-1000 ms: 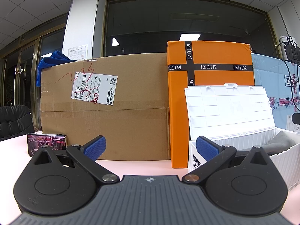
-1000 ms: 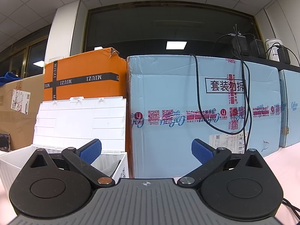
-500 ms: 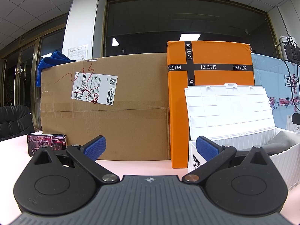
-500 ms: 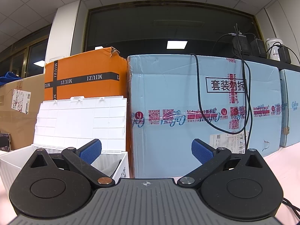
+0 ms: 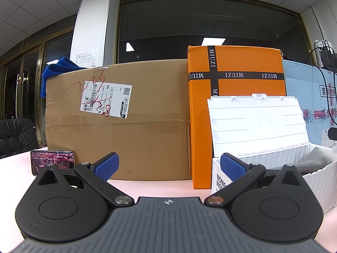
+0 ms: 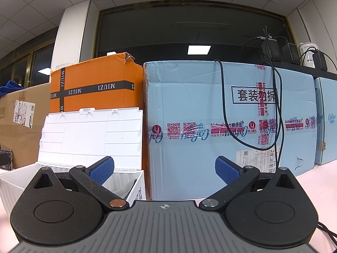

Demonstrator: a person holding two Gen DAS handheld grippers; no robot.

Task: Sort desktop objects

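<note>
A white plastic storage box [image 5: 313,181] stands on the pink table with its lid [image 5: 257,122] raised against the boxes behind; a grey cloth [image 5: 316,162] lies inside. It also shows in the right wrist view [image 6: 12,181], lid [image 6: 90,137] up. My left gripper [image 5: 168,166] is open and empty, level with the box's left front corner. My right gripper [image 6: 164,168] is open and empty, at the box's right end. A phone [image 5: 52,161] with a lit screen leans against the brown carton at the left.
A brown carton [image 5: 118,130], an orange MIUZI box [image 5: 233,84] and a light blue carton [image 6: 227,126] form a wall at the back. Black cables [image 6: 276,113] hang over the blue carton. A blue cloth [image 5: 56,69] lies atop the brown carton. A black chair [image 5: 16,135] stands at the far left.
</note>
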